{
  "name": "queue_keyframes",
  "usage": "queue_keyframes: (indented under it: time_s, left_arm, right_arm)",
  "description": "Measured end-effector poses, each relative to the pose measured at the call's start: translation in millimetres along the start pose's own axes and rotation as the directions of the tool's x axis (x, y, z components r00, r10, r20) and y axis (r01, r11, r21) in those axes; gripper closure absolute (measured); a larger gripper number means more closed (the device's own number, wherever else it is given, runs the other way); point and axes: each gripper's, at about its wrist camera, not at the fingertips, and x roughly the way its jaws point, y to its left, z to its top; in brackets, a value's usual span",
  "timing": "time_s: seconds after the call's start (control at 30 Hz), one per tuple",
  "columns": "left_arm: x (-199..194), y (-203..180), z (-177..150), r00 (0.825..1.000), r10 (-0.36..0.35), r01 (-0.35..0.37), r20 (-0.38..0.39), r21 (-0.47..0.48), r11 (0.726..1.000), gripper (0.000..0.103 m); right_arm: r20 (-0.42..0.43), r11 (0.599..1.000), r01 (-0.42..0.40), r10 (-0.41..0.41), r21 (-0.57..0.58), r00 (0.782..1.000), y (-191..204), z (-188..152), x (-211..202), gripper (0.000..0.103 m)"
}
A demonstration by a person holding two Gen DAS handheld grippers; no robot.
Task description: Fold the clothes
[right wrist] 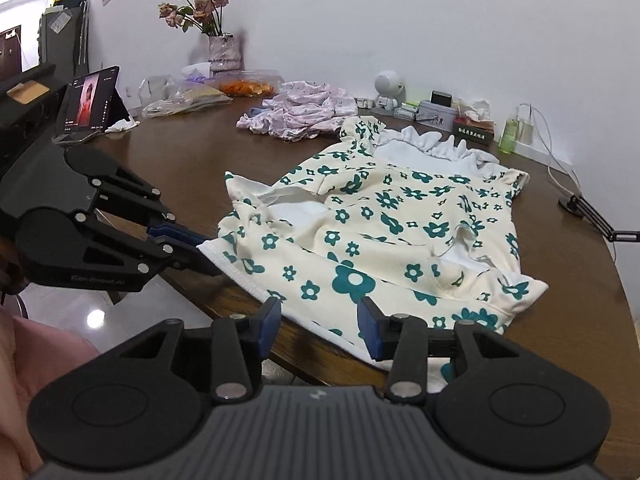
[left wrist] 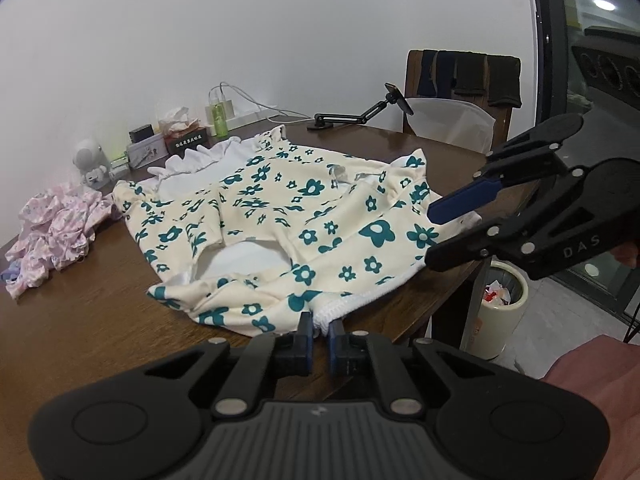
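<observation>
A cream garment with teal flowers (left wrist: 288, 216) lies spread on the dark wooden table (left wrist: 80, 320); it also shows in the right wrist view (right wrist: 384, 232). My left gripper (left wrist: 320, 330) is shut on the white hem at the garment's near corner; it shows from the side in the right wrist view (right wrist: 200, 250). My right gripper (right wrist: 320, 320) is open, its fingers on either side of the hem at the table's edge. In the left wrist view the right gripper (left wrist: 436, 234) reaches over the garment's right side.
A crumpled pink garment (left wrist: 60, 224) lies at the table's left (right wrist: 304, 110). Boxes, bottles and a small white figure (left wrist: 90, 160) line the wall. A phone arm (left wrist: 360, 114), a chair (left wrist: 464, 92), a bin (left wrist: 496, 304), a tablet (right wrist: 90, 100) and a flower vase (right wrist: 224, 52) are nearby.
</observation>
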Motion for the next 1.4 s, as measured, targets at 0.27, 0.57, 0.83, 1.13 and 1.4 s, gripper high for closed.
queue_keyframes:
  time_s: [0.27,0.57,0.83,1.13,1.4]
  left_arm:
    - [2,1,-2,1.0,-0.014,0.014,0.0,0.001,1.0,0.097]
    - [-14,17,-15,0.996,-0.08,0.079,-0.044,-0.03,0.996,0.06]
    - [-52,77,-21,1.0,-0.005,0.012,0.025,-0.261,0.965,0.036]
    - [-26,152,-2,0.998,-0.065,0.07,0.026,-0.452,0.889,0.03]
    - [88,248,65,0.996,-0.069,0.03,-0.048,-0.558,0.83,0.061]
  right_arm:
    - [-0.025,0.999,-0.029,0.028,-0.022,0.999,6,0,7,0.058]
    - [-0.059,0.992,-0.091,0.086,-0.089,0.995,25,7,25,0.056]
    - [-0.09,0.983,-0.142,0.132,-0.113,0.987,50,21,46,0.056]
    - [-0.144,0.995,-0.077,0.068,-0.061,0.987,61,34,64,0.094]
    - [-0.117,0.984,-0.112,0.129,0.14,0.985,33,42,62,0.098]
